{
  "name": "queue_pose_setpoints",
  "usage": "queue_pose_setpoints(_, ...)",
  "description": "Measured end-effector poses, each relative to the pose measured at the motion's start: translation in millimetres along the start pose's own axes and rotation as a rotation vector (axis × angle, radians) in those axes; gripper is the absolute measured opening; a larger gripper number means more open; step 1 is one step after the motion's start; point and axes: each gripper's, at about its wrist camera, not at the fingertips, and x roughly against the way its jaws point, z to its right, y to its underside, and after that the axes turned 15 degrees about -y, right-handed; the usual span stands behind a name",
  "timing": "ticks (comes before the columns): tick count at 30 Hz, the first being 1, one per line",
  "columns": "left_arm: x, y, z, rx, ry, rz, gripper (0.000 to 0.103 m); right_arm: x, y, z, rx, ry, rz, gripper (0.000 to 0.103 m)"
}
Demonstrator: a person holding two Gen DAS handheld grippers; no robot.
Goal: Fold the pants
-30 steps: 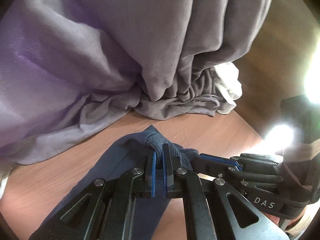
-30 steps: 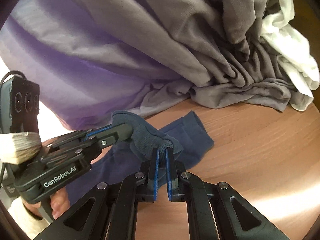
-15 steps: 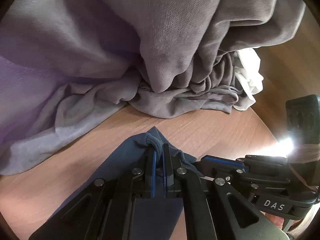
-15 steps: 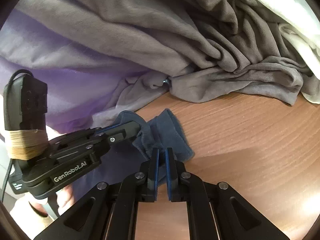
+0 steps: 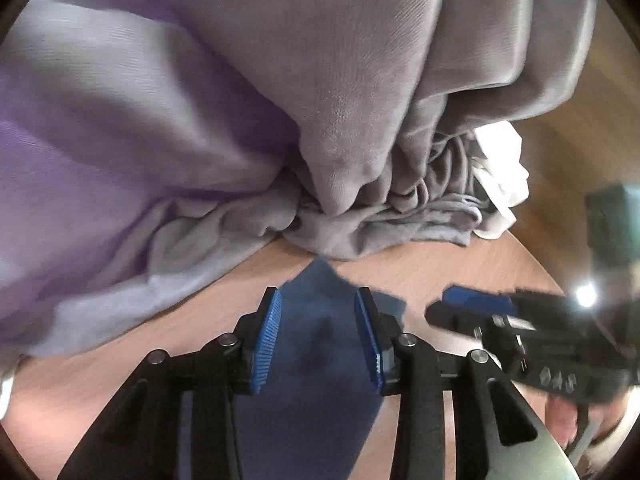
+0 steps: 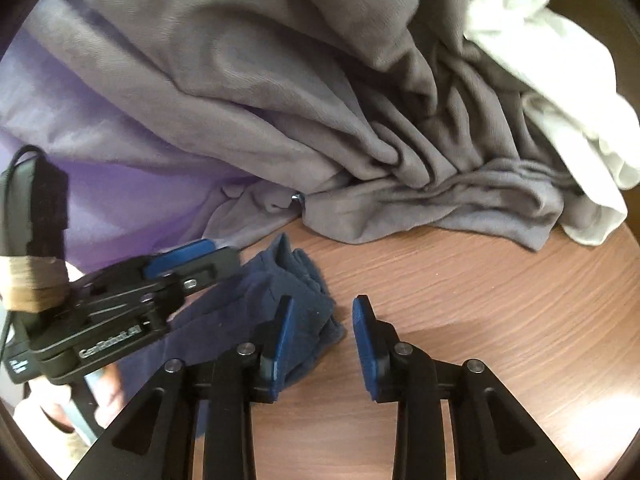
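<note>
Wooden table [image 6: 460, 300] — both grippers gape over pants [image 5: 320, 340].

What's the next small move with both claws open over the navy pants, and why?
Probably back both claws off and check the fold. The left claw and right claw are open, gripping nothing, and the navy pants lie bunched on the wooden table, close to the grey cloth pile.

Pants [image 6: 296, 304]: navy blue, plain. Heaped cloth [image 6: 320, 120]: grey, shading lilac-purple at left. Crumpled cloth [image 6: 560, 92]: off-white. Desk [image 6: 480, 300]: reddish-brown wood grain. Left tongs [image 5: 319, 340], right tongs [image 6: 322, 344]: black, blue ribbed pads.
</note>
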Motion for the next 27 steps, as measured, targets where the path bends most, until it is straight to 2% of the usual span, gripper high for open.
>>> queue_pose_setpoints(5, 38.6, 51.6, -16.3, 0.048, -0.112, -0.010, 0.044, 1.5, 5.4, -6.3, 0.045, -0.038, -0.049, 0.041)
queue_pose_setpoints(12, 57.4, 119.8, -23.2, 0.141, -0.238, -0.105, 0.044, -9.5, 15.1, 4.5, -0.019, -0.063, -0.035, 0.041)
queue_pose_setpoints(15, 64.1, 142.5, -20.4, 0.177, -0.283, -0.140, 0.045, -23.7, 15.6, 6.0, -0.018, -0.044, -0.055, 0.041)
queue_pose_setpoints(19, 73.0, 161.9, -19.1, 0.224, -0.312, -0.161, 0.054, -35.1, 19.3, 5.5, -0.004, -0.017, -0.073, 0.041)
queue_pose_setpoints(22, 75.9, 174.5, -15.4, 0.220, -0.382, -0.171, 0.055, -40.0, 21.2, 4.9, 0.006, -0.004, -0.069, 0.041)
queue_pose_setpoints(27, 82.9, 184.8, -16.3, 0.215, -0.419, -0.169, 0.057, -48.5, 23.3, -1.0, 0.046, 0.021, -0.076, 0.041)
